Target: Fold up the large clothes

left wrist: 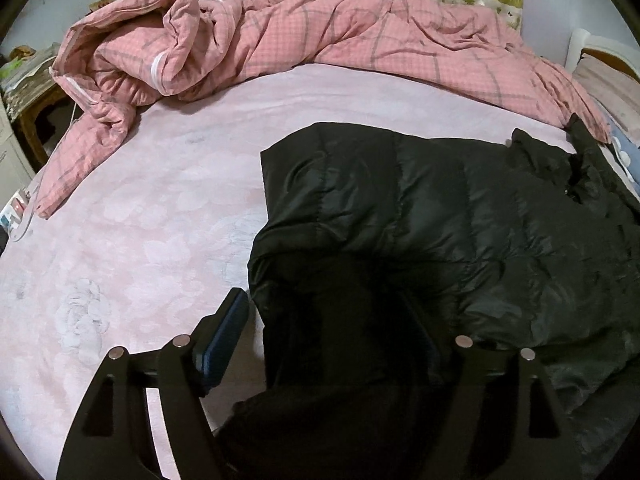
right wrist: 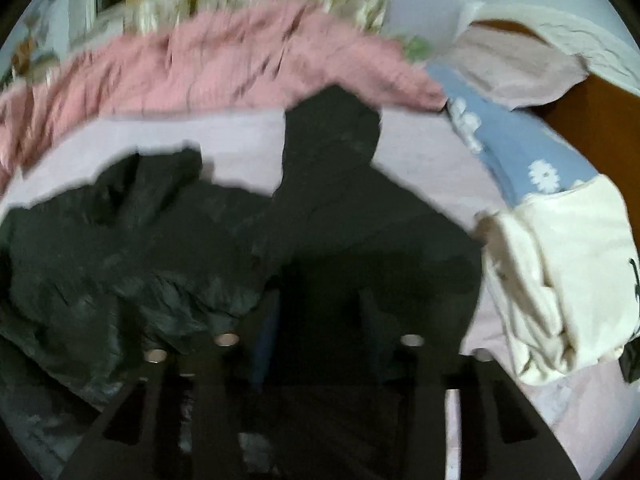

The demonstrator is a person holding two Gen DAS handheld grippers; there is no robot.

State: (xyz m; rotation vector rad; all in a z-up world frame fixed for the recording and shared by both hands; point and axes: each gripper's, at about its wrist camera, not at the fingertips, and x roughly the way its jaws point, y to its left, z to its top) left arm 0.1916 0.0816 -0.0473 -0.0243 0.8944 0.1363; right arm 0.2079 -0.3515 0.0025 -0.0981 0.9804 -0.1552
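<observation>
A black quilted puffer jacket (left wrist: 460,220) lies spread on the pale pink bed sheet (left wrist: 140,220). My left gripper (left wrist: 324,320) stands at the jacket's near left edge with black fabric bunched between its fingers (left wrist: 228,328); its jaws look wide, so the grip is unclear. In the blurred right wrist view the jacket (right wrist: 120,248) fills the left and middle, with a sleeve or hood (right wrist: 332,136) pointing away. My right gripper (right wrist: 320,320) has dark fabric between its fingers; its state is lost in blur and shadow.
A crumpled pink plaid duvet (left wrist: 280,40) lies along the far side of the bed. A blue flowered pillow (right wrist: 516,144) and a folded cream garment (right wrist: 560,280) lie at the right. A bedside table (left wrist: 28,92) stands at the far left.
</observation>
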